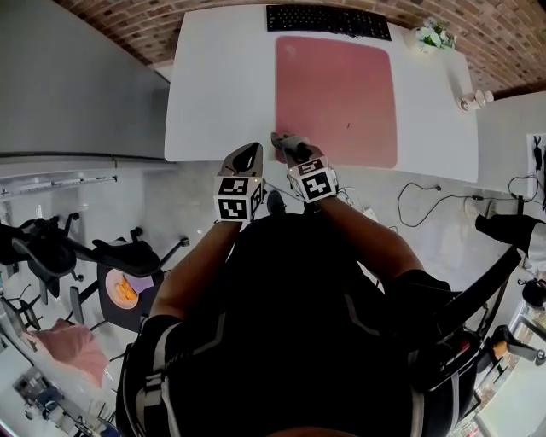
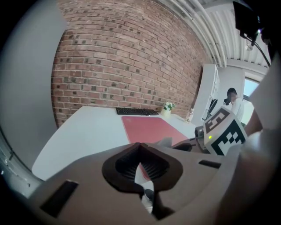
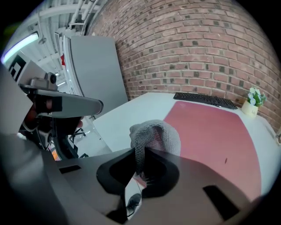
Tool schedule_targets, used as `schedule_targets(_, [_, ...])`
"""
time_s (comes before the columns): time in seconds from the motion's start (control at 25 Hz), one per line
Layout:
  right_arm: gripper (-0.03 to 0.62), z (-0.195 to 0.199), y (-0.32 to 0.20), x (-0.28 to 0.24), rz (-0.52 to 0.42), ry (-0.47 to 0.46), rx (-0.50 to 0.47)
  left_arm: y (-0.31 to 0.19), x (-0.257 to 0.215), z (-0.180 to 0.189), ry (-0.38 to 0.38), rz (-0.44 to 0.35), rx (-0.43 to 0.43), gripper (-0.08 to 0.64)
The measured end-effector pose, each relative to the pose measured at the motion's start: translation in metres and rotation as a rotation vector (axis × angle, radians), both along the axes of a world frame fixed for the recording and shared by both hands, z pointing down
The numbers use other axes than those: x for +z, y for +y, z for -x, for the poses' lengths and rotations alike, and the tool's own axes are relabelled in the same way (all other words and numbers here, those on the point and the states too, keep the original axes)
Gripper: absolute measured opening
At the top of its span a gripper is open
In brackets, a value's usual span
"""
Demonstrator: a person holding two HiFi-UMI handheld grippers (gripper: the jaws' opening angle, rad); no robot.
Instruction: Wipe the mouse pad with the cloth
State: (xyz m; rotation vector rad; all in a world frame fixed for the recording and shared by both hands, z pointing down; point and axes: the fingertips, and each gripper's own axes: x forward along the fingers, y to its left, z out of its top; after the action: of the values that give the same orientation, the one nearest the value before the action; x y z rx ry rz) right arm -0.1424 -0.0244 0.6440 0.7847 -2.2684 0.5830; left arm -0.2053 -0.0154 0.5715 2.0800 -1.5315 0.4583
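Black top (image 1: 290, 324) — faint grey piping (image 1: 211, 331)

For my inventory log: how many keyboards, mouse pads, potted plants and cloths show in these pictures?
keyboard: 1
mouse pad: 1
potted plant: 1
cloth: 1
Total: 4

White table (image 1: 213, 85) stands against brick wall (image 2: 127, 61). Black keyboard (image 1: 328, 21) lies along its far edge. Small potted plant (image 1: 432, 35) sits at far right, just right of keyboard. Small pale items (image 1: 474, 100) rest near right edge; kind not determinable. Grey panel (image 1: 77, 77) stands left of table. Loose cable (image 1: 426, 201) lies on floor, near right.
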Motion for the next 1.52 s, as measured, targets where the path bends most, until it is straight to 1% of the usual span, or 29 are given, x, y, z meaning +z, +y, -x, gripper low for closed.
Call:
schedule_targets(0.08, [0.029,0.003,-0.001,0.007,0.022,0.006,-0.013,0.002,0.010,-0.002,0.001,0.041,0.008,0.000])
schedule_targets(0.16, [0.029,0.007,-0.001,0.011,0.044,-0.009,-0.031,0.005,0.019,-0.006,0.001,0.076,0.018,0.000])
schedule_targets(0.28, [0.029,0.008,-0.002,0.017,0.070,-0.004,-0.060,0.003,0.031,-0.007,0.008,0.111,-0.013,0.000])
schedule_targets(0.36, [0.029,0.004,-0.005,0.022,0.088,0.013,-0.051,0.001,0.036,-0.007,0.004,0.127,-0.024,0.000])
schedule_targets(0.48, [0.029,-0.002,-0.006,0.027,0.115,0.010,-0.038,0.000,0.040,-0.008,-0.018,0.138,-0.016,0.000])
schedule_targets(0.64, [0.029,-0.012,-0.012,0.029,0.098,0.014,-0.028,-0.002,0.045,-0.012,-0.009,0.163,-0.029,0.000])
schedule_targets(0.84, [0.029,-0.027,-0.010,0.035,0.127,0.010,-0.015,-0.003,0.051,-0.025,-0.006,0.174,-0.019,0.000])
schedule_targets(1.0, [0.029,-0.041,-0.017,0.036,0.139,-0.012,0.020,-0.007,0.053,-0.042,0.013,0.187,0.002,0.000])
schedule_targets(1.28, [0.029,-0.075,-0.026,0.037,0.141,-0.012,0.083,-0.017,0.058,-0.069,-0.012,0.201,0.061,0.000])
schedule_targets(1.4, [0.029,-0.092,-0.030,0.041,0.136,-0.008,0.116,-0.020,0.061,-0.080,-0.003,0.217,0.078,0.000])
schedule_targets(1.52, [0.029,-0.108,-0.031,0.041,0.135,-0.006,0.142,-0.024,0.059,-0.093,-0.039,0.201,0.127,0.000])
